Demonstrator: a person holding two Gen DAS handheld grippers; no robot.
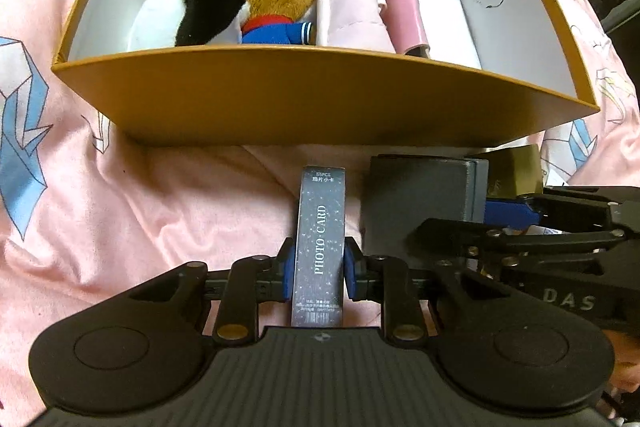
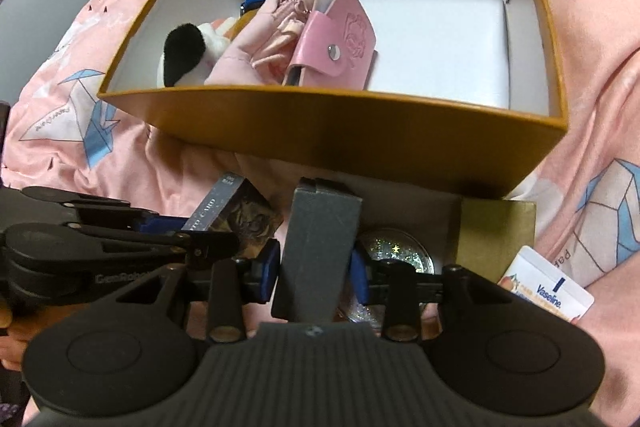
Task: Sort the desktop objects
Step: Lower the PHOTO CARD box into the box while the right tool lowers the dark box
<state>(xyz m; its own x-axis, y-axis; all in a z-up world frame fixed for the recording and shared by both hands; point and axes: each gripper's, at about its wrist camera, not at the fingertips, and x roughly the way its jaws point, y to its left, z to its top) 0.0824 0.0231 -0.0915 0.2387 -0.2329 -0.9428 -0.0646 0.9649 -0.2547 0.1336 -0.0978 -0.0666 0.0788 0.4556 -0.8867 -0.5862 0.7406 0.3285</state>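
Note:
My left gripper (image 1: 319, 267) is shut on a dark "PHOTO CARD" box (image 1: 320, 235), held on edge just in front of the orange storage box (image 1: 304, 95). My right gripper (image 2: 316, 273) is shut on a plain grey box (image 2: 320, 247), also in front of the orange box (image 2: 340, 123). The grey box (image 1: 416, 203) and right gripper show at the right of the left wrist view. The photo card box (image 2: 208, 213) and left gripper show at the left of the right wrist view. Inside the orange box lie a plush toy (image 1: 256, 3), a pink pouch (image 1: 348, 7) and a pink card wallet (image 2: 340, 43).
Everything rests on a pink bedsheet (image 1: 140, 207) with blue origami crane prints. By the right gripper lie a glittery round case (image 2: 400, 251), a gold box (image 2: 496, 235) and a Vaseline packet (image 2: 548, 291). The right part of the orange box floor (image 2: 440, 39) is bare white.

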